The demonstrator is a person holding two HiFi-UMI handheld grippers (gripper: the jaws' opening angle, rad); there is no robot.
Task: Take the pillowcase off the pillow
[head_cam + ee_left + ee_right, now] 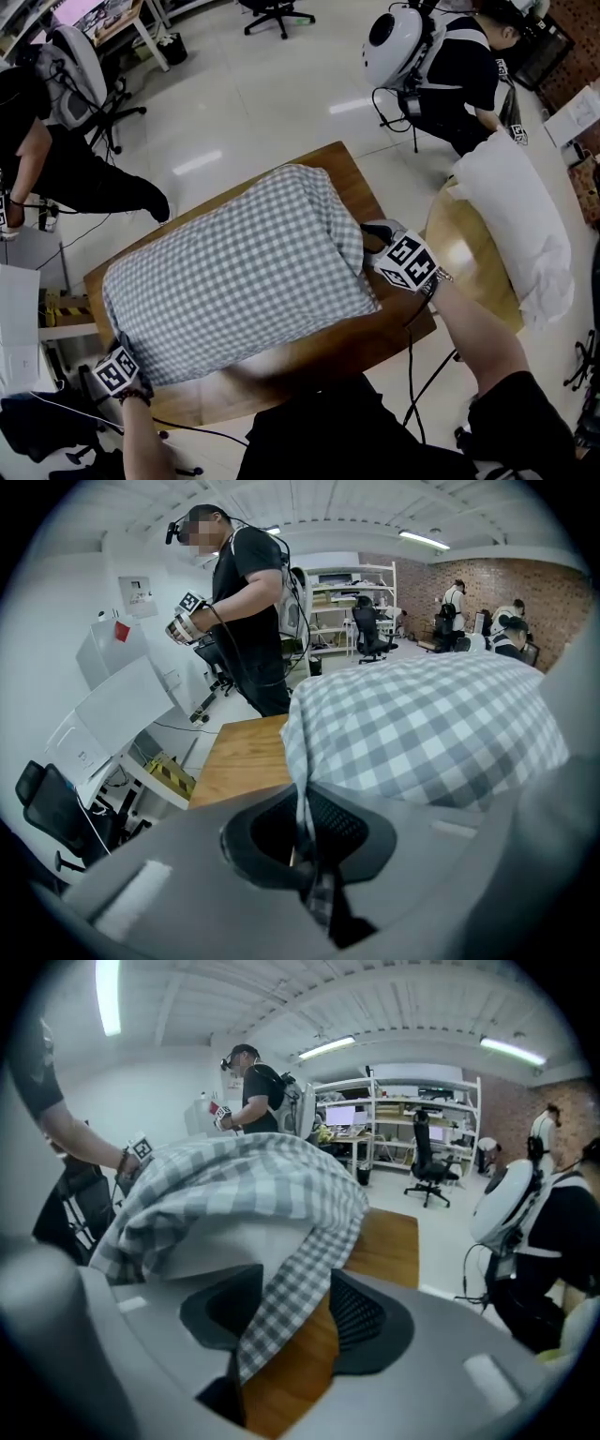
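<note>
Left gripper (303, 829): fingers clenched on a pinch of the checked pillowcase (234, 272) at its near-left corner. Right gripper (295, 1288): fingers released and parted, with a loose flap of the pillowcase hanging between them, unpressed; the wooden tabletop (300, 361) shows through the gap. Pillowcase: covers the pillow (216, 1241), which lies across the tabletop; white filling is exposed under the lifted open edge at the right end. Spare white pillow (520, 225): on a round table (464, 253), well apart to the right.
</note>
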